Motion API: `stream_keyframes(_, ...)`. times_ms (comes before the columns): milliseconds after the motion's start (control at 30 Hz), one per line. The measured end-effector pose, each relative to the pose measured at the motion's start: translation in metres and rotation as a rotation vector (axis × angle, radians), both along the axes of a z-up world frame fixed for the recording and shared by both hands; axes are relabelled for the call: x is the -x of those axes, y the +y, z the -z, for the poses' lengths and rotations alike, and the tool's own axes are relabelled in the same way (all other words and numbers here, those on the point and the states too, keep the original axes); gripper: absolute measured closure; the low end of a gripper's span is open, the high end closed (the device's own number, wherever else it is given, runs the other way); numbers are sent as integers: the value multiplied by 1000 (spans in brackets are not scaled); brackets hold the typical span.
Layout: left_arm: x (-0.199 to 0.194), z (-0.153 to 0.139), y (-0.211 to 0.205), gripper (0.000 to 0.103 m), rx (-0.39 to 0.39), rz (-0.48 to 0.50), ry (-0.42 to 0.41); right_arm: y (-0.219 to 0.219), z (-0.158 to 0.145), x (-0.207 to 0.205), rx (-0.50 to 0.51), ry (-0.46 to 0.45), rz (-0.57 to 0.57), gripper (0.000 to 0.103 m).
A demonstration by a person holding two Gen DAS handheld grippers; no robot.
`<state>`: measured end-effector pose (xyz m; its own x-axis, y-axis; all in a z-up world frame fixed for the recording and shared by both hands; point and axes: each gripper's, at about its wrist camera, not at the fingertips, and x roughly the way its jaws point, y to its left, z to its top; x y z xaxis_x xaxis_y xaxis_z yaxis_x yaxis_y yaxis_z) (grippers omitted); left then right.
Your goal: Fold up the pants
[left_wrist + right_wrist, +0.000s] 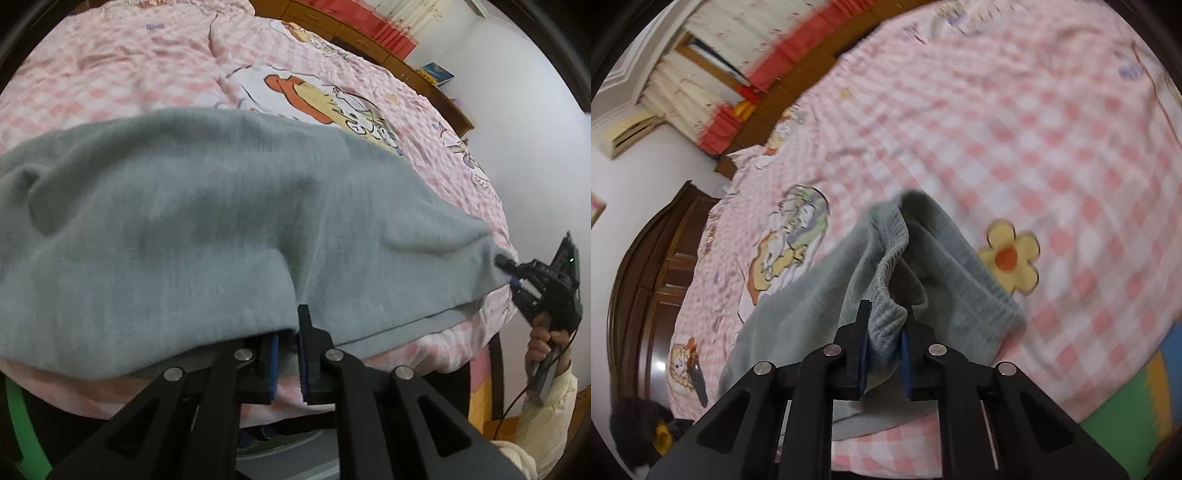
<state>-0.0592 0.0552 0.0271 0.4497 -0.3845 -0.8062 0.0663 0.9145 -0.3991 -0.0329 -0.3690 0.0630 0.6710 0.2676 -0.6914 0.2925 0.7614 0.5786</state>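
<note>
Grey knitted pants (184, 240) lie stretched across a bed with a pink checked sheet (110, 74). My left gripper (290, 328) sits at the near edge of the pants, shut on the fabric, which drapes over one finger. At the far right of the same view, my right gripper (508, 267) pinches the other end of the pants, held by a person's hand (543, 339). In the right wrist view, the right gripper (886, 325) is shut on the ribbed elastic waistband of the pants (812, 295), which bunches up between the pads.
A wooden headboard (369, 40) with a book (437, 72) on it runs along the far side of the bed, beside a white wall (517, 110). A dark wooden door (646, 277) stands to the left. A green and yellow floor mat (1119, 417) lies by the bed.
</note>
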Motion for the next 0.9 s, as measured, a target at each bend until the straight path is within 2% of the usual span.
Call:
stream_keyframes(100, 5, -4, 8, 81, -25, -15, -24, -3, 5, 1, -17, 13, -4, 89)
stream_keyframes(433, 3, 2, 19, 68, 32, -75, -11, -2, 24, 4, -14, 72, -27, 87)
stream_keyframes(600, -8, 3, 20, 66, 56, -114, -14, 1, 27, -4, 8, 89, -50, 87)
stream_keyframes(633, -10, 2, 19, 68, 57, -117, -17, 1, 26, -5, 16, 87, -57, 87)
stream_keyframes(667, -11, 2, 19, 74, 51, -119, -17, 1, 24, -6, 26, 80, -61, 89)
stream_keyframes(700, -12, 1, 20, 100, 47, -121, -16, 0, 19, -5, 35, 69, -64, 91)
stream_keyframes(800, -2, -9, 25, 101, 88, -120, -30, -8, 1, 1, 61, 15, -56, 92)
stream_keyframes(900, 11, -19, 24, 101, 81, -100, -52, -18, -9, 10, 86, -9, -49, 92)
